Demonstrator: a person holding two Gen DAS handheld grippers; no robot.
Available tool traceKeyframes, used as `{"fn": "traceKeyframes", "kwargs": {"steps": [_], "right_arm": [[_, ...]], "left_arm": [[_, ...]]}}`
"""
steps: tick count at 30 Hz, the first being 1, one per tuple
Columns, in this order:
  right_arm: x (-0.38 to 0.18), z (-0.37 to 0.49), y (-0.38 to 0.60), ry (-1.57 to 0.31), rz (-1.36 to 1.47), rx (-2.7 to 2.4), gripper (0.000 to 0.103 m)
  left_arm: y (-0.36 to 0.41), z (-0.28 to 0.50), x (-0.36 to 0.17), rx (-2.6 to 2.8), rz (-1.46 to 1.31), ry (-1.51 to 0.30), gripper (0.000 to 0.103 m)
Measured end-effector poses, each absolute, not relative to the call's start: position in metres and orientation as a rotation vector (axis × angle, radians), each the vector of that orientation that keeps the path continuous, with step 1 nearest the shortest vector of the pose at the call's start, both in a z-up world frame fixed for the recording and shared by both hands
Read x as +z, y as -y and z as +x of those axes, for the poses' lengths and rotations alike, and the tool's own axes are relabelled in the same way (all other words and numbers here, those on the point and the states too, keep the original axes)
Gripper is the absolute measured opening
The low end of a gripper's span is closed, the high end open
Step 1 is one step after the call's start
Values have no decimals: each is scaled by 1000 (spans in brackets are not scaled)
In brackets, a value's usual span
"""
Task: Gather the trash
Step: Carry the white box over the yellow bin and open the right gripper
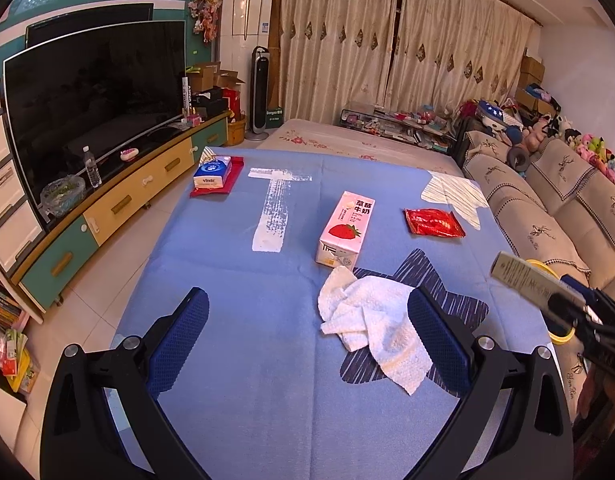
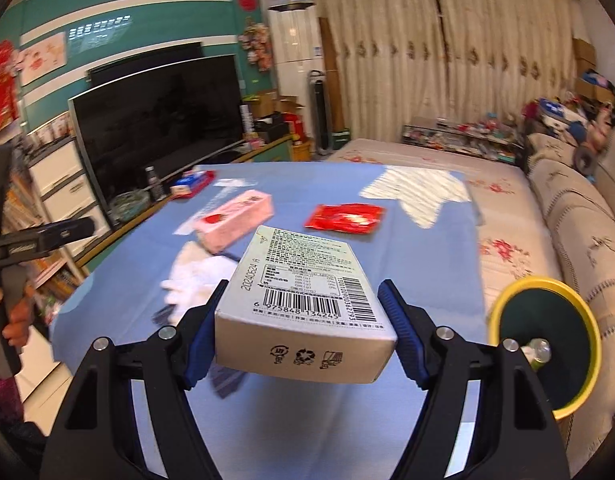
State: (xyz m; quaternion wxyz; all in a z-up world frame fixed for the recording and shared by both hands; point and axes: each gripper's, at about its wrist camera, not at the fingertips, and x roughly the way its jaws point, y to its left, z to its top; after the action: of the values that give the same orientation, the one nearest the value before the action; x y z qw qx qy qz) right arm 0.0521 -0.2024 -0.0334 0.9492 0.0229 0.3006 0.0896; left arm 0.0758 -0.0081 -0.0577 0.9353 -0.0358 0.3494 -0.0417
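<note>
My right gripper (image 2: 303, 312) is shut on a grey carton with a barcode (image 2: 307, 304), held above the blue cloth near a yellow-rimmed bin (image 2: 547, 344) at the right. That carton (image 1: 523, 276) and the bin's rim (image 1: 559, 338) also show at the right of the left wrist view. My left gripper (image 1: 307, 320) is open and empty above the blue cloth, its right finger (image 1: 439, 344) over a crumpled white tissue (image 1: 371, 320). A pink strawberry milk carton (image 1: 343, 228) and a red wrapper (image 1: 433, 222) lie further back.
A blue tissue pack (image 1: 212, 174) on a red cloth lies at the far left corner of the blue tablecloth (image 1: 243, 312). A TV stand (image 1: 119, 204) runs along the left, a sofa (image 1: 547, 216) along the right. The bin holds a can (image 2: 539, 354).
</note>
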Motion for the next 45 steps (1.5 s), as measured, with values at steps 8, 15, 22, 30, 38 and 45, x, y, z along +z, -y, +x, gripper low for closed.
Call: {"fn": "traceKeyframes", "kwargs": {"steps": [8, 15, 22, 30, 38, 45], "right_arm": [[-57, 68, 281, -651, 109, -56, 70], [-80, 77, 344, -686, 137, -235, 70], [-106, 90, 381, -737, 148, -326, 70], [-127, 107, 407, -776, 171, -391, 70], [-122, 102, 409, -757, 190, -403, 83], [-107, 81, 382, -724, 183, -368, 85]], "left_arm": [[26, 83, -60, -102, -44, -729, 98], [50, 90, -64, -130, -10, -749, 98], [72, 97, -68, -156, 25, -767, 98], [79, 106, -72, -158, 35, -789, 98], [81, 110, -82, -171, 35, -809, 98], [80, 106, -89, -218, 54, -799, 98]]}}
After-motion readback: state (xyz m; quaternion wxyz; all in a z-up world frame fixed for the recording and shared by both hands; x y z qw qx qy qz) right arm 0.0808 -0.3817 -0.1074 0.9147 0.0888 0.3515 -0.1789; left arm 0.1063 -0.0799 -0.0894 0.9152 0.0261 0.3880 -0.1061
